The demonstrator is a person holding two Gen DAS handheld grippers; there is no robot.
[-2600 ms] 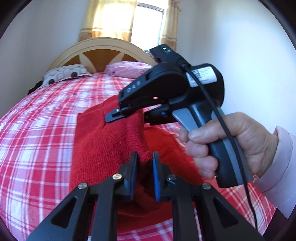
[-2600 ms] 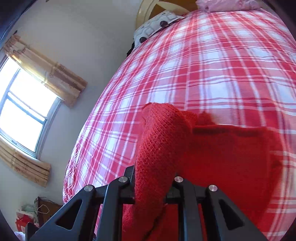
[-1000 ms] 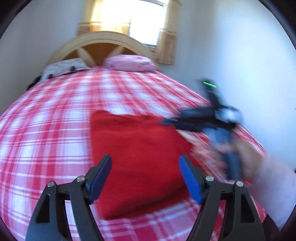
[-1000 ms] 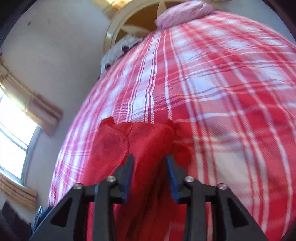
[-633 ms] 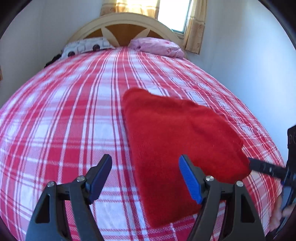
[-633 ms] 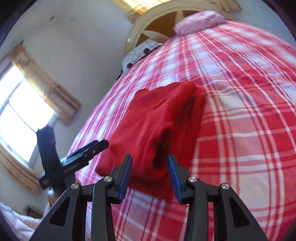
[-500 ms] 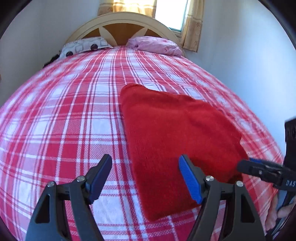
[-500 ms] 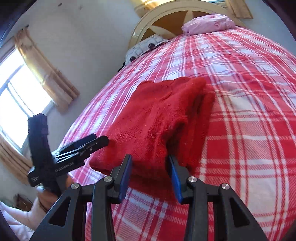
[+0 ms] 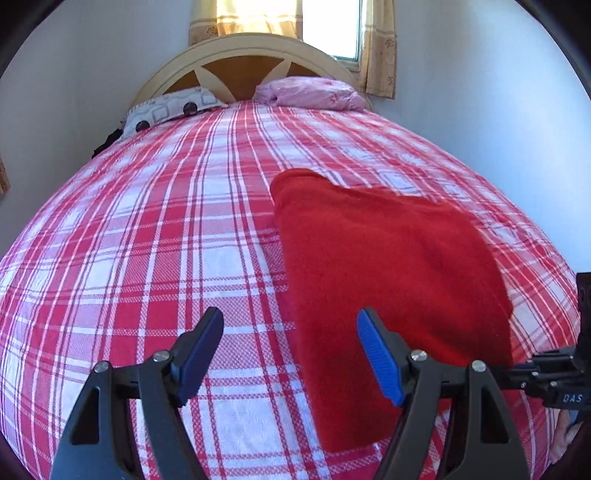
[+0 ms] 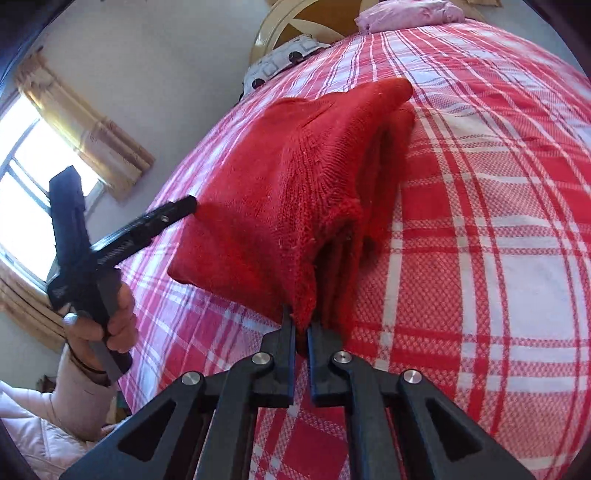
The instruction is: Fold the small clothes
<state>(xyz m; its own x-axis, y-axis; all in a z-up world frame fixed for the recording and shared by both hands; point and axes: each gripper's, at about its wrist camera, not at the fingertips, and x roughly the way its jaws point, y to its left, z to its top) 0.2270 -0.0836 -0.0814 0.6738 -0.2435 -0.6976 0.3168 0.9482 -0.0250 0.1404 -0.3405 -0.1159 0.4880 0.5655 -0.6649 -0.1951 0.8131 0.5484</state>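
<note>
In the left wrist view, the left tongs (image 9: 290,354) stand wide with nothing between the blue pads (image 9: 378,356), hovering over the bed (image 9: 147,240) with its red and white checked cover. The left pad hangs above bare cover; the right pad hangs over the near left part of the sweater (image 9: 388,277). The red knit sweater lies folded on the bed, right of the middle, its near end close to the tongs. At the head of the bed sit a patterned pillow (image 9: 166,110), then a pink pillow (image 9: 310,92), in front of the headboard (image 9: 240,62) and a curtained window (image 9: 328,26). At the far right edge the right tongs reach in at the sweater's near right corner.

In the right wrist view, a hand (image 10: 110,317) in a pale pink sleeve (image 10: 77,402) grips the handle of the left tongs at the left, whose tip lies just beside the sweater's left edge. The right tongs (image 10: 301,332) have just been closing and now pinch the near corner of the sweater's top layer; the knit rises from the pads, while lower layers lie on the bed just right of it.
</note>
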